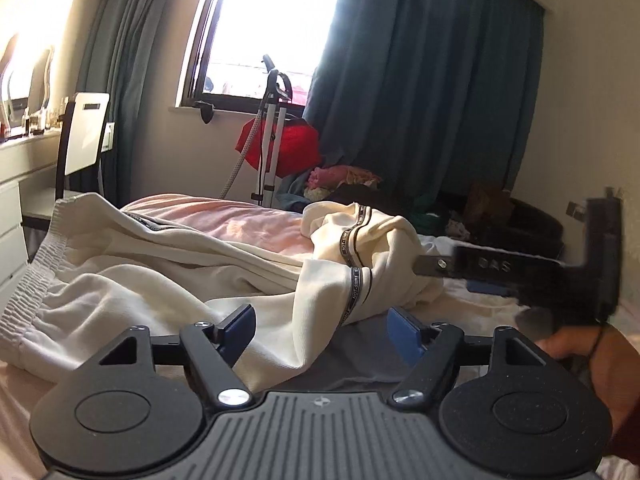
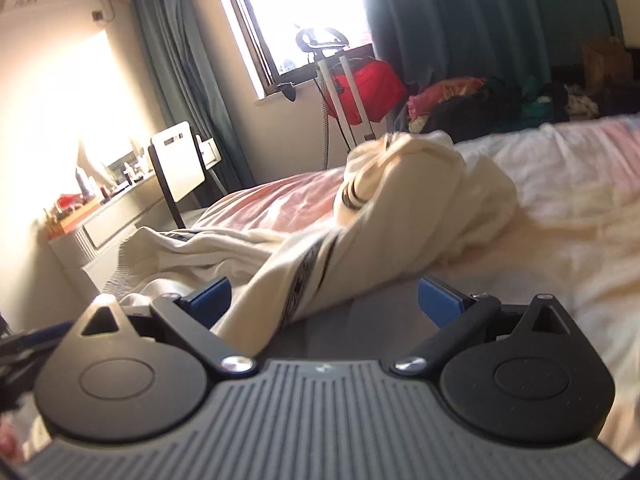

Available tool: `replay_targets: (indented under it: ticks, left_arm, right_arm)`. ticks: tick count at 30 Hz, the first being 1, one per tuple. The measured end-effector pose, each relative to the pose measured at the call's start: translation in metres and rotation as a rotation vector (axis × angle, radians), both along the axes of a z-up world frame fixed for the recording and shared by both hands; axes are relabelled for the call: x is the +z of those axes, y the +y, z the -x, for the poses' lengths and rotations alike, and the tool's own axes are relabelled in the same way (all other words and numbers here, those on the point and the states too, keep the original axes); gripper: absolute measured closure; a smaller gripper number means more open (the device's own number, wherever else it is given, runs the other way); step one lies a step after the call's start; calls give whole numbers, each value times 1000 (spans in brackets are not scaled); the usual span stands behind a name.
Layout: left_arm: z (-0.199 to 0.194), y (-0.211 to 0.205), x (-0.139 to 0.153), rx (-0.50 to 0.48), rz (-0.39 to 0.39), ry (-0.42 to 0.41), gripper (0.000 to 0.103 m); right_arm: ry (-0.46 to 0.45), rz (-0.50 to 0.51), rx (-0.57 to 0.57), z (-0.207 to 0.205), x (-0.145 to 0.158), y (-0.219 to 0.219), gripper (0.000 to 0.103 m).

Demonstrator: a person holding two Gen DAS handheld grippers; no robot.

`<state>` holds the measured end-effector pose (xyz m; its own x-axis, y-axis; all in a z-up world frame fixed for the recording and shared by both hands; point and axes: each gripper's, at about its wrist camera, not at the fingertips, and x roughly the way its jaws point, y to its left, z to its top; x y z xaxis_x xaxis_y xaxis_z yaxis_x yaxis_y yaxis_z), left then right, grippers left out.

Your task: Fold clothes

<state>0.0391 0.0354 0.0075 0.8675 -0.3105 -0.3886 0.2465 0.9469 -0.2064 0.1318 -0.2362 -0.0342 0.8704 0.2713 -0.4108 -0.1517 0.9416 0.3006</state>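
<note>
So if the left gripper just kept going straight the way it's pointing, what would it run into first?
Most likely the cream garment on the bed. The left gripper has open jaws with nothing pressed between them, and its black-striped fold lies just ahead, though depth is hard to judge.

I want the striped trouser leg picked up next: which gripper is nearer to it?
Right. The right gripper has the striped leg running between its open jaws; the left gripper sits just short of it.

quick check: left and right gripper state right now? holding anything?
Left gripper: open, cream trousers between the fingers, not pinched.
Right gripper: open, trouser leg between the fingers, not gripped.
</note>
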Motion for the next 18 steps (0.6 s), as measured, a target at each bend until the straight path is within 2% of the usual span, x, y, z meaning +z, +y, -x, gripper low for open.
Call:
replay_targets:
  ticks: [4, 7, 10, 13, 17, 18]
  left_arm:
    - [-20, 16, -15, 62, 50, 31, 27]
    - [-36, 30, -37, 118, 72, 42, 27]
    - [-61, 42, -59, 151, 88, 33, 27]
    - [-93, 59, -80, 232, 181, 84, 27]
    - [-116, 72, -106, 249, 234, 150, 29]
    - [-117, 71, -108, 245, 231, 144, 29]
  right_arm:
    - [20, 75, 42, -90, 13, 30, 2]
    - [112, 155, 68, -177, 9, 59, 2]
    - [176, 288, 19, -258, -9, 87, 2]
    - [168, 428, -42, -319, -33, 111, 2]
    - [187, 539, -90, -372, -70, 125, 2]
    - [196, 568, -106, -380, -79, 126, 2]
